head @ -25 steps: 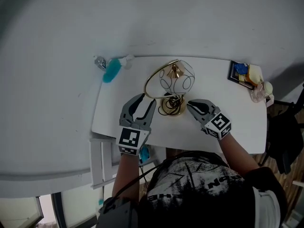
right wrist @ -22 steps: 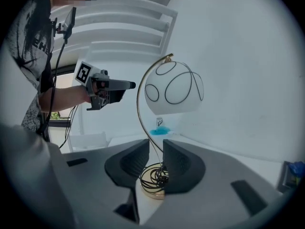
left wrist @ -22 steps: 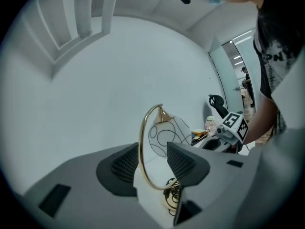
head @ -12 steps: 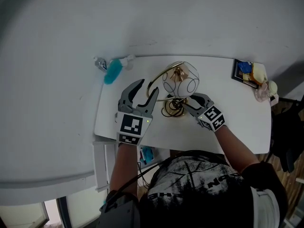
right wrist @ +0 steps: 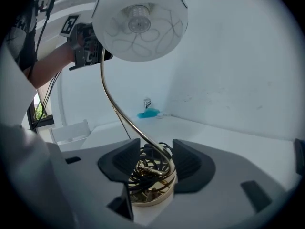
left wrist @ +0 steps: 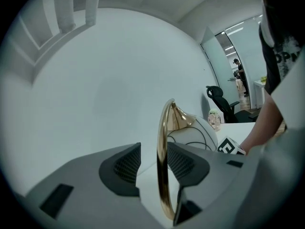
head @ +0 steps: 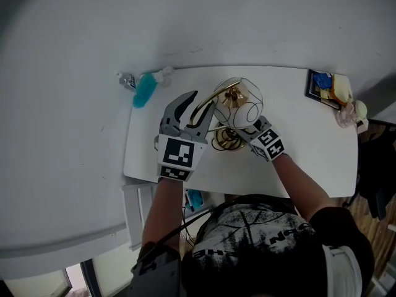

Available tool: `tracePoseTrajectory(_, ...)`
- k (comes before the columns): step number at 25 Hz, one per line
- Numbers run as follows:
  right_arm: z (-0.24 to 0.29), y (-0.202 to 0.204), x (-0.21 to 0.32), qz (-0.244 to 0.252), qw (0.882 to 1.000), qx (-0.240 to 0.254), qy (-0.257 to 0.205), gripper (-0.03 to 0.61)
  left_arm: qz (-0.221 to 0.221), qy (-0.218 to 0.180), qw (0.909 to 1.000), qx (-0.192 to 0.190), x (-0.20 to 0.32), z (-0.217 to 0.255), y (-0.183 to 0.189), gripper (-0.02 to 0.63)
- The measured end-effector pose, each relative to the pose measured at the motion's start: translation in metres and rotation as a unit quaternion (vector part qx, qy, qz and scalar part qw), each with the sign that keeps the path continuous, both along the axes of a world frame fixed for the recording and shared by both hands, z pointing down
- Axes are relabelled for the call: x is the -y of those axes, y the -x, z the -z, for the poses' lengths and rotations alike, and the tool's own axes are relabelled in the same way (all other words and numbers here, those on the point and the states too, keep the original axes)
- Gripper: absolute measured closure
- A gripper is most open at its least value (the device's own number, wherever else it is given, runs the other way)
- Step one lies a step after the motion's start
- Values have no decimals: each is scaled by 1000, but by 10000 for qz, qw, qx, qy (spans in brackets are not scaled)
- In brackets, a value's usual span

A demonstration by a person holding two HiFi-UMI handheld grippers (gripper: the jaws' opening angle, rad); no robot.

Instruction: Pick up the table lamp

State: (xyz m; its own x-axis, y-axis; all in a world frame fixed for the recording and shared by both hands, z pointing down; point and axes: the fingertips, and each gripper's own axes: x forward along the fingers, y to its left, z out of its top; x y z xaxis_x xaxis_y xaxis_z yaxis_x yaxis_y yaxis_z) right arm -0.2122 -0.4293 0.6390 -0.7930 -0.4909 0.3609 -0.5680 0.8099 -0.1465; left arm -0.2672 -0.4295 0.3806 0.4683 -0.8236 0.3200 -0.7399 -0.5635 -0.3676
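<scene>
The table lamp [head: 240, 107] stands around the middle of the table [head: 309, 159]. My left tongs [left wrist: 148, 162], just easing inward, straddle its gold arc [left wrist: 163, 166] unpinched. My right tongs [right wrist: 150, 163], just opened wide, flank the base [right wrist: 148, 191]. An uneven squeeze could tip this top-heavy lamp.

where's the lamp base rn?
Head view, table centre: the lamp base sits on the white table between the right gripper's jaws, which have just been opening and are not pressing it.
</scene>
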Motion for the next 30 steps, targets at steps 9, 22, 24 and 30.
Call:
tracePoseTrajectory(9,-21,6,20,-364,9993,22,110,421,-45,-49,9994,-341,11,8,-6,531)
tracePoseTrajectory(22,-25,6,25,-541,9982,-146,-202,486,-104,128,9954,-947,8,6,-11,598)
tracePoseTrajectory(24,-24,5,26,-550,9982,-164,-200,486,-100,124,9951,-981,7,7,-11,598)
tracePoseTrajectory(30,-26,4,19,-606,9979,-198,-144,488,-74,149,9932,-1155,5,11,-11,598)
